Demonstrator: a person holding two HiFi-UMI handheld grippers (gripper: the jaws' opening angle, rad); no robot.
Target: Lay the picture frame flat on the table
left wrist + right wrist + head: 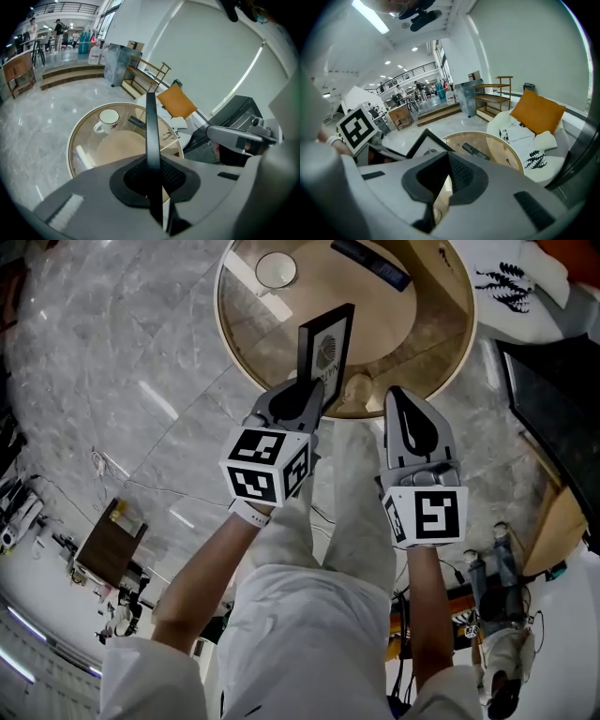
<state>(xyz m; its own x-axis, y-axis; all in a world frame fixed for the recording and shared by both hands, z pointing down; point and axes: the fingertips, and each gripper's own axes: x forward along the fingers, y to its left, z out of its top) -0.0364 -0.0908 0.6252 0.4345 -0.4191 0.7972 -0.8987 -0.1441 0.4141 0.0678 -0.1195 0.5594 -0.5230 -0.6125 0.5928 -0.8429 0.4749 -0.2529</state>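
Note:
A black picture frame (pixel 325 345) with a white print stands upright over the near edge of the round glass table (pixel 228 338). My left gripper (pixel 302 395) is shut on its lower edge. In the left gripper view the frame (pixel 151 126) shows edge-on as a thin black bar clamped between the pads of the left gripper (pixel 153 177). My right gripper (pixel 405 411) hovers just to the right of the frame, by the table's rim, shut with nothing in it. In the right gripper view the frame (pixel 423 146) is at the left, beyond the closed right gripper (pixel 446 177).
On the table stand a white cup (pixel 276 270) at the far left and a dark remote (pixel 371 264) at the back. A white sofa with an orange cushion (pixel 537 112) lies beyond the table. A person's legs (pixel 319 549) are below the grippers.

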